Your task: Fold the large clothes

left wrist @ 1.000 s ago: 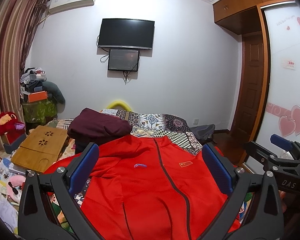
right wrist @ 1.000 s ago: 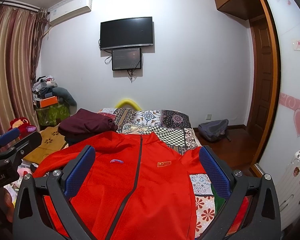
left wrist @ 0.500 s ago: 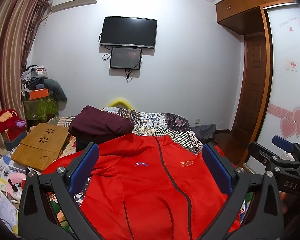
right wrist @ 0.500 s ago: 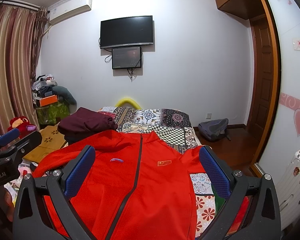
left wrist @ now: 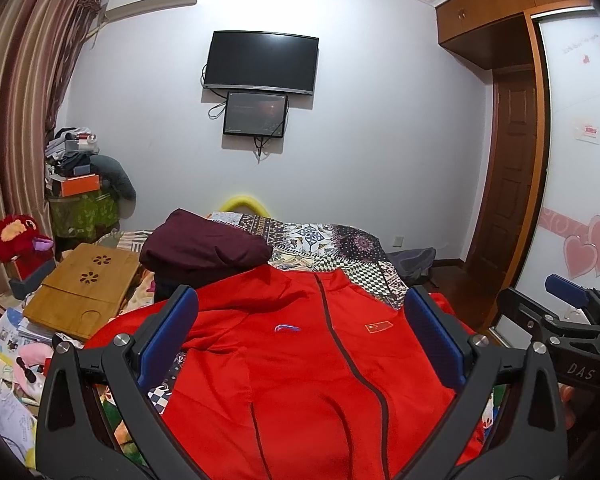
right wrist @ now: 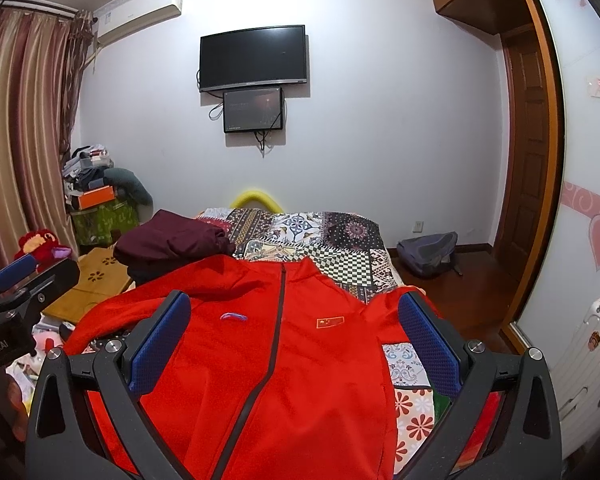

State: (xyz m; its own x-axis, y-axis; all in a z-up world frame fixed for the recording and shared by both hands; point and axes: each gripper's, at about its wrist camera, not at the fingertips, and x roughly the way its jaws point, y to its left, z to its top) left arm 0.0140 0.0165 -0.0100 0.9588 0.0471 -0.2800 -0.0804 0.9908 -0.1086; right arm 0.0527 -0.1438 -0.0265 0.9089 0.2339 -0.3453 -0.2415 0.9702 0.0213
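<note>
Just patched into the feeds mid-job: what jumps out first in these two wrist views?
The bright red jacket dominates, spread front-up and zipped across the patchwork bedspread, filling the near half of both views. Both sets of tongs, left and right, hang open above it, holding nothing. Behind it a dark maroon garment lies bundled on the bed's left side, and a black TV is mounted on the far wall.

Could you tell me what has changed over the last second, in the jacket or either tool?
Almost nothing. The left tool tipped slightly, so the room sits a little lower in its view; the right tool barely shifted. Both remain open above the red jacket, gripping nothing. The jacket still lies spread, zipped, on the bed, and the maroon garment is unmoved.
</note>
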